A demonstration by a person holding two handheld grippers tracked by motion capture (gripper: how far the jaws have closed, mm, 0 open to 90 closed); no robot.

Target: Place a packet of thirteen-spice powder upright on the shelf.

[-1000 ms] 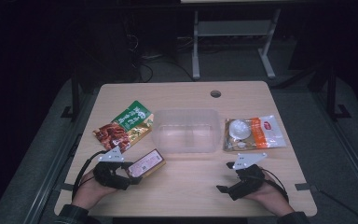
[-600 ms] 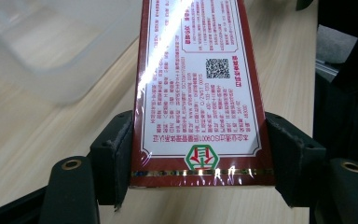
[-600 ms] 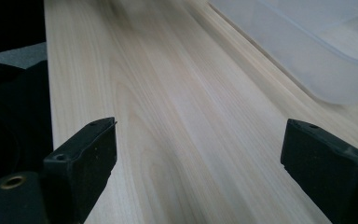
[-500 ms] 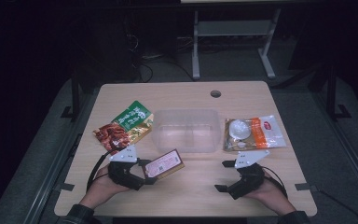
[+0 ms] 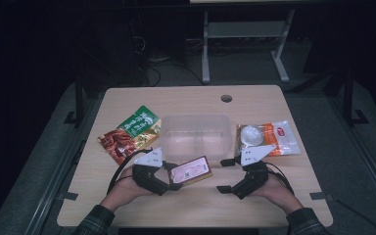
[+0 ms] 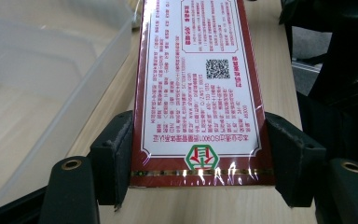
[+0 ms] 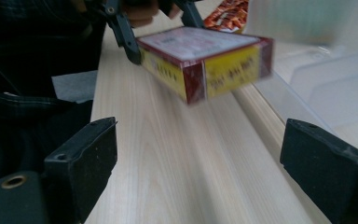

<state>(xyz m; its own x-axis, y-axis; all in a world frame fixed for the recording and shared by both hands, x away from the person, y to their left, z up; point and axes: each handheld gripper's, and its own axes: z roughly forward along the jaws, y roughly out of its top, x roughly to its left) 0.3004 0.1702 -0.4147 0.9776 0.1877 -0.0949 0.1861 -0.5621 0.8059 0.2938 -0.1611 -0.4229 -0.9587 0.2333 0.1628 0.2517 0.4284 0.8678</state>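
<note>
L gripper (image 6: 200, 154) clamped wide on red-bordered box (image 6: 198, 88), box lifted, probably clear of table (image 5: 254, 205). R gripper (image 7: 205, 163) jaws wide apart, nothing between, near clear bin (image 5: 198, 137).

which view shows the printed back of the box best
The left gripper view: the box is close up, label text and QR code readable. The high view shows it small; the right gripper view shows its blurred yellow side.

A light wooden table (image 5: 254, 100) with a round cable hole (image 5: 226, 98) near its far edge stands on grey carpet (image 5: 352, 161). Beyond it the room is dark. A pale metal desk frame (image 5: 247, 36) stands on the floor behind, with black cables (image 5: 152, 73) lying near its foot.
</note>
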